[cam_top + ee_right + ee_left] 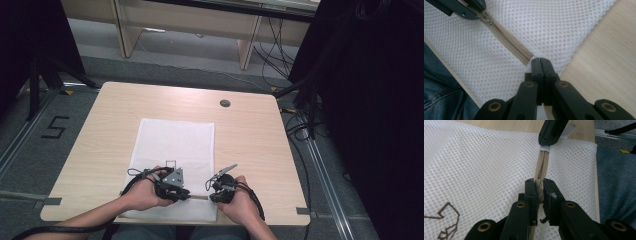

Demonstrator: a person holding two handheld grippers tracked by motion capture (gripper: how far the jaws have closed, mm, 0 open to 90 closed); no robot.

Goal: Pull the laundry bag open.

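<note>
Fingers (534,192) of L gripper (539,185) pinching zip pull (539,192), R gripper (540,61) clamped on mesh bag (544,27) edge

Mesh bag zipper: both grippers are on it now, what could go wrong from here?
1. The left gripper pinches the small zipper pull near its fingers' ends; a hard tug might slip it free.
2. The right gripper is shut on the mesh bag at the zipper end, by the corner; thin mesh could slide out or stretch.
3. The bag's near edge lies by the table edge; pulling may drag it off.
</note>
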